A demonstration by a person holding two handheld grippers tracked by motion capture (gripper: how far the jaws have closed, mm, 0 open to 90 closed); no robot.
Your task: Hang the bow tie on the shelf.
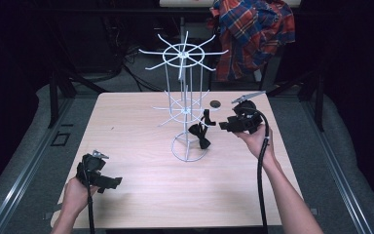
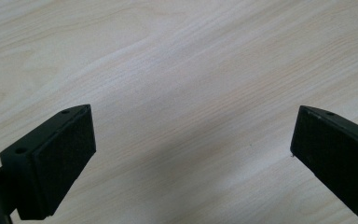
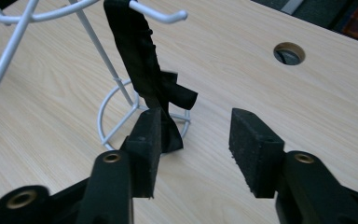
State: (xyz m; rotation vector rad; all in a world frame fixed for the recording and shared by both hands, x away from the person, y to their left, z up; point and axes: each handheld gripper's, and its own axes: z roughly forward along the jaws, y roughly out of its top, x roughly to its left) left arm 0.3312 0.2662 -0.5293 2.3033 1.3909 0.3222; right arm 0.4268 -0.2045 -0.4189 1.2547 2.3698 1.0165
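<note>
Your left gripper (image 1: 113, 182) sits nearest the camera, low over the pale wood-grain surface (image 1: 141, 195); its flat black rubber-faced jaws stand wide apart with nothing between them. Your right gripper (image 1: 222, 125) points at the white wire rack (image 1: 187, 105), a slim post with radial hooked arms on a ring base. Its blocky, rough-padded jaws stand partly open and hold nothing. The black fabric bow tie (image 3: 151, 81) hangs by its strap from a lower rack hook, its cloth just in front of one jaw.

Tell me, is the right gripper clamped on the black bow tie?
No, the right gripper stands open beside the black bow tie, which hangs from a hook of the white wire rack.
</note>
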